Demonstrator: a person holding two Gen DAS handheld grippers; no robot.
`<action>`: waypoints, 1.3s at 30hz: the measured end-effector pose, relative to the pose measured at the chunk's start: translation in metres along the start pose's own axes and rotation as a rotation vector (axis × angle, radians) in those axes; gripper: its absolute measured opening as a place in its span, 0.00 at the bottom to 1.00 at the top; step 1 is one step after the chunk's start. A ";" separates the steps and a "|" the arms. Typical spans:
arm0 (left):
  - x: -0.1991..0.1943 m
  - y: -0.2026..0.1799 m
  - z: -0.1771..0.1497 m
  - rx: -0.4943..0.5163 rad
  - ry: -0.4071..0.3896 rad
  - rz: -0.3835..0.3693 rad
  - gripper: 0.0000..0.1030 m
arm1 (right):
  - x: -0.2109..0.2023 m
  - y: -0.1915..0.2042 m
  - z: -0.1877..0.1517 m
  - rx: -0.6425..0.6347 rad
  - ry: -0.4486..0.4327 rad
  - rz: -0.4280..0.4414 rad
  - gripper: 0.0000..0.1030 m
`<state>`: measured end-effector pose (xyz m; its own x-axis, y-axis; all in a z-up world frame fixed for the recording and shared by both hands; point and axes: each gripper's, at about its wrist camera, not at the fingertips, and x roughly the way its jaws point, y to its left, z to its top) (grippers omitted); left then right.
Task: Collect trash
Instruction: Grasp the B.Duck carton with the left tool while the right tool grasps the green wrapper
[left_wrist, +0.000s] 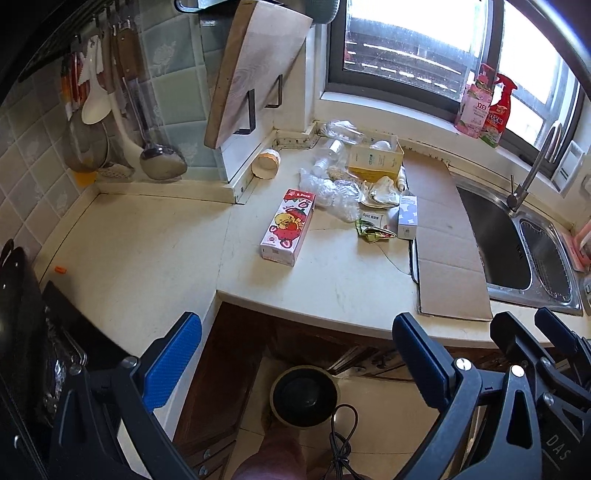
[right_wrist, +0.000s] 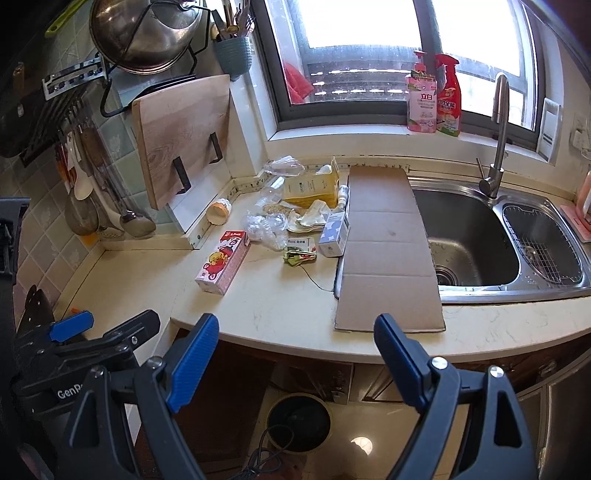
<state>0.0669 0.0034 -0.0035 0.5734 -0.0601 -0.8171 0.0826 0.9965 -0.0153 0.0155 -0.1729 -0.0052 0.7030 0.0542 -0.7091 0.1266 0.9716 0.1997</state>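
On the pale countertop (right_wrist: 280, 306) lies a pink carton (right_wrist: 221, 264) printed with a yellow duck and strawberries; its top flap reads "B.Duck". It rests flat on one broad face, its long axis running from about 7 o'clock to 1 o'clock in the right wrist view, the flap end at the far end.

At 1 o'clock from the carton, near the back wall, sits the rest of the litter: crumpled clear plastic (right_wrist: 264, 225), an open yellow box (right_wrist: 312, 188) with small print too fine to read, a tipped paper cup (right_wrist: 218, 211) with its mouth facing the camera, a crushed green and white wrapper (right_wrist: 300, 253) marked "300g", and a small white and blue box (right_wrist: 334, 232) standing upright, touching the edge of a flattened cardboard sheet (right_wrist: 388, 258). The cardboard's long axis runs 12 to 6 o'clock, and it overlaps the left rim of the steel sink (right_wrist: 476, 236).

On the window sill, a pink pump bottle (right_wrist: 421, 99) bears the characters "立白", just beside a red spray bottle (right_wrist: 448, 99) whose label cannot be read.

The left gripper (left_wrist: 295, 354) hovers short of the counter edge with its blue pads wide apart and nothing between them; "DAS" shows on the neighbouring tool body. The right gripper (right_wrist: 295, 350) is likewise spread wide and empty; "GenR" is legible on the other tool at its 9 o'clock. Below both, on the floor, stands a round dark bin (right_wrist: 298, 421).
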 end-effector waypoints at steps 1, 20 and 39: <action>0.008 0.001 0.007 0.013 0.011 -0.004 0.99 | 0.007 0.001 0.004 0.010 0.003 0.007 0.84; 0.228 0.051 0.106 -0.033 0.261 -0.117 0.99 | 0.226 -0.041 0.062 0.545 0.391 0.199 0.66; 0.302 0.024 0.143 0.046 0.359 -0.036 0.99 | 0.301 -0.042 0.062 0.709 0.505 0.152 0.30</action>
<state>0.3588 0.0011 -0.1682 0.2471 -0.0624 -0.9670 0.1388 0.9899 -0.0284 0.2654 -0.2115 -0.1851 0.3753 0.4296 -0.8213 0.5793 0.5830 0.5697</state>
